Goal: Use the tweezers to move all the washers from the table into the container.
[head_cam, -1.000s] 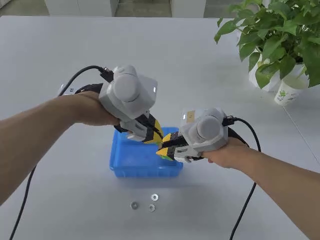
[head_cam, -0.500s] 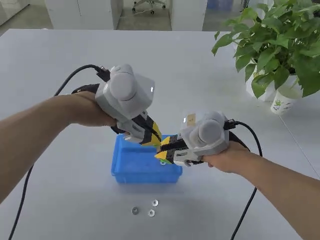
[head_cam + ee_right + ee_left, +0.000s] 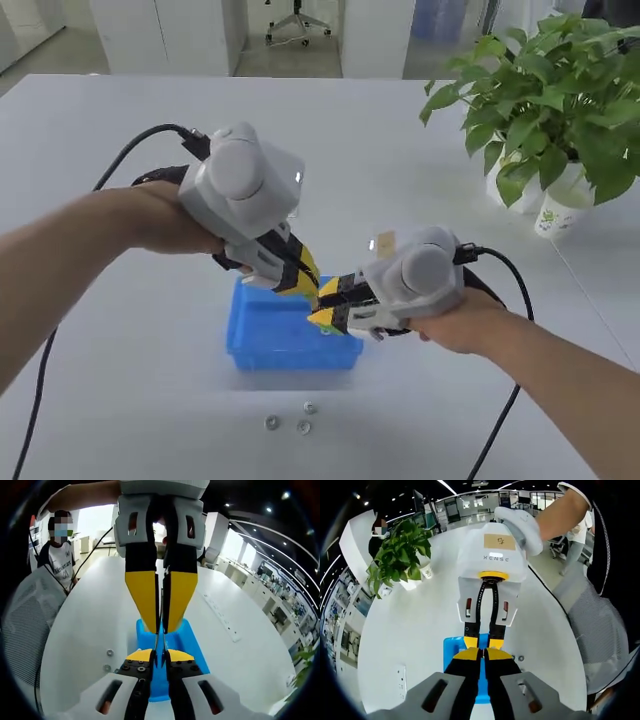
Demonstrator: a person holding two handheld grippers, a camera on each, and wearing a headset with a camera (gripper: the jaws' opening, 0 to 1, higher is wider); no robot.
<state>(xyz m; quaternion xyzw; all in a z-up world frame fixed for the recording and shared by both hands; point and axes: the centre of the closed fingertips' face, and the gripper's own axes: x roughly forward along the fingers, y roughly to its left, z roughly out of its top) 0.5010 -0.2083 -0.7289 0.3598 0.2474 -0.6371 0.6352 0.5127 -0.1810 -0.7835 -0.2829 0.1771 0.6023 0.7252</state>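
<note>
— Location of washers [image 3: 303, 427]?
— Three on table [image 3: 450, 120], 6 o'clock of blue container [image 3: 260, 350].
— Status of tweezers [image 3: 160, 630]?
— Pinched in left tongs [image 3: 305, 279] over container; right tongs [image 3: 324, 313] nearly together about the tip, grip impossible to tell.

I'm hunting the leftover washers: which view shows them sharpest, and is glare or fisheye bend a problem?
Head view: even light, faint shadows, three washers small but distinct. Left gripper view: strong fisheye bend, one washer a speck. Right gripper view: same bend, two washers legible beside the container.
</note>
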